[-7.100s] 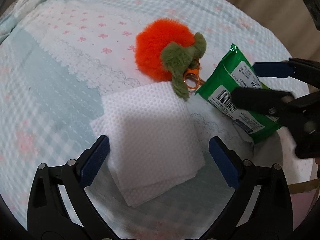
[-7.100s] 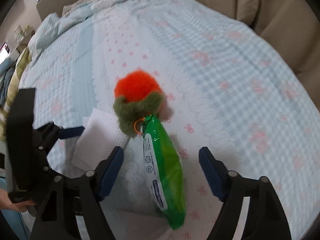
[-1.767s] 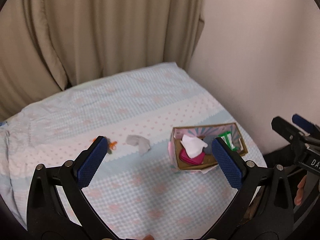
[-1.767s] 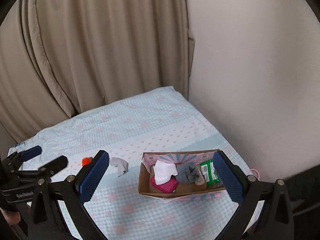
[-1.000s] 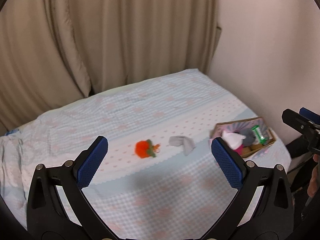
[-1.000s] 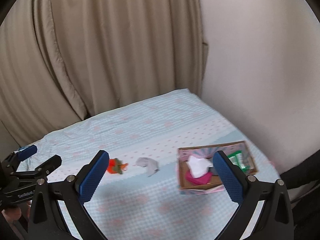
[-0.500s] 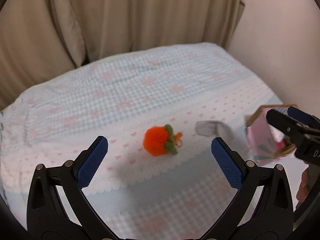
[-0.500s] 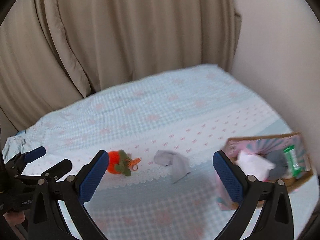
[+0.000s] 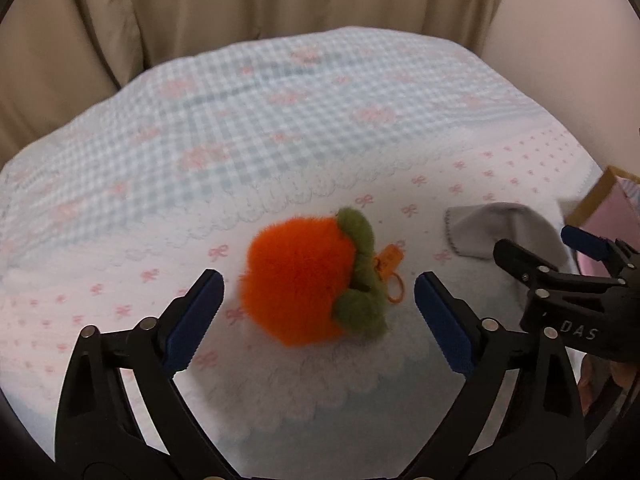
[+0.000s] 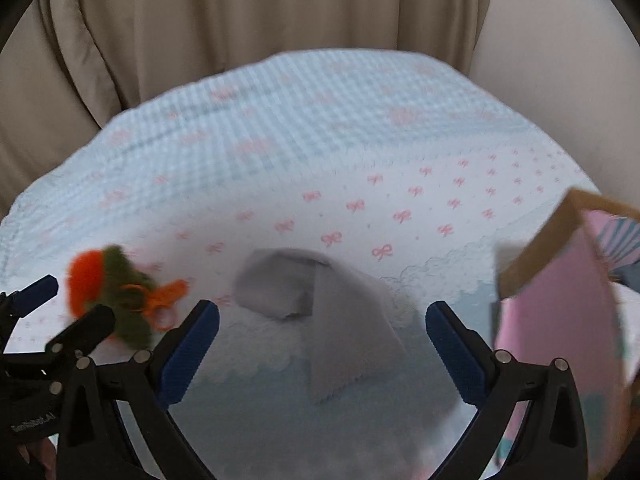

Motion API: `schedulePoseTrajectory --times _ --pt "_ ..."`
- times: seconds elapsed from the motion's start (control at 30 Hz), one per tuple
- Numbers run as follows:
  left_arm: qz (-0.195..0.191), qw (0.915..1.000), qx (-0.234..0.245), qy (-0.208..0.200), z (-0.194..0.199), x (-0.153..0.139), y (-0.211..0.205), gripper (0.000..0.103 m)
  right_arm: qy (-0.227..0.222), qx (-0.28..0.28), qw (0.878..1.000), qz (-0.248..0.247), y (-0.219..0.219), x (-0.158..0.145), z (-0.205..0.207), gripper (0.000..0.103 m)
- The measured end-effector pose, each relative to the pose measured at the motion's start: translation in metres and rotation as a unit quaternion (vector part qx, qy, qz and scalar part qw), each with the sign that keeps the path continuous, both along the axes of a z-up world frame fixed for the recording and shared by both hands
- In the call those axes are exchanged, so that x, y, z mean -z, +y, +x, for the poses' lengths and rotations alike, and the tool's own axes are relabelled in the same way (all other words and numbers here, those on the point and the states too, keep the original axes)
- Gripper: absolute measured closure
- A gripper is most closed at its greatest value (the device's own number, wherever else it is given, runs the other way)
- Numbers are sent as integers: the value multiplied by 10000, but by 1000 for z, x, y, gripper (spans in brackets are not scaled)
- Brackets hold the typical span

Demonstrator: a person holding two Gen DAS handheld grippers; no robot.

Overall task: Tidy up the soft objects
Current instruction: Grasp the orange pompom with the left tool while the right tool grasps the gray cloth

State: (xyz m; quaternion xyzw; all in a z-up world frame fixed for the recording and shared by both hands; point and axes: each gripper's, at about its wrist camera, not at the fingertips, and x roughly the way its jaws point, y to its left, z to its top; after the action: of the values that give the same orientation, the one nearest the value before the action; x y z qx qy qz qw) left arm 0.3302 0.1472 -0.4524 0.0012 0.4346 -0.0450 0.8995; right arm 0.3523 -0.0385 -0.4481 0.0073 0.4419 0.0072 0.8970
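Close below, fluffy orange plush (image 9: 298,280) with green leaves, orange clasp.

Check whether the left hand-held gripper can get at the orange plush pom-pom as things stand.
Probably yes. The left hand-held gripper is open, its jaws standing either side of the orange plush pom-pom on the bedspread, with nothing between. The grey cloth lies off to its right.
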Motion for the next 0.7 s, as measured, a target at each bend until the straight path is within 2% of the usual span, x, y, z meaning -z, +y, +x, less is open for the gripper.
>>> schedulePoseTrajectory --times 0.1,0.13,0.2,0.23,0.27,0.3,0.37,0.43,0.47,0.5,0.63,0.7 --pt "76 10000 -14 28 10 12 -3 21 89 -32 9998 -160 2 16 14 11" --pt "95 9999 -18 47 13 15 -4 24 143 -72 9995 -255 5 21 19 17" --pt "96 9999 -20 65 17 20 -4 36 189 -157 9993 -277 9 29 22 27" --pt "97 9999 -2 53 19 21 -5 40 160 -192 9992 -324 12 31 23 28" --pt "103 9999 3 46 19 22 -6 48 82 -211 9991 -354 14 31 22 29" --pt "89 10000 15 37 20 22 -6 54 19 -255 9990 -364 15 32 21 36" --pt "81 10000 24 -11 20 22 -7 58 -69 -342 9987 -376 19 32 20 44" --pt "97 10000 6 -10 20 21 -7 61 -122 -433 9984 -352 21 30 20 59" --pt "82 10000 -3 -3 19 20 -6 61 -137 -460 9982 -351 22 29 19 64" --pt "65 10000 -8 -9 18 20 -6 62 -139 -473 9983 -318 22 28 19 73" --pt "41 10000 -46 -77 15 14 -4 62 -72 -398 9992 -75 16 28 22 88" --pt "-2 9999 -77 -118 12 8 -2 62 -31 -376 9993 18 13 26 23 90"
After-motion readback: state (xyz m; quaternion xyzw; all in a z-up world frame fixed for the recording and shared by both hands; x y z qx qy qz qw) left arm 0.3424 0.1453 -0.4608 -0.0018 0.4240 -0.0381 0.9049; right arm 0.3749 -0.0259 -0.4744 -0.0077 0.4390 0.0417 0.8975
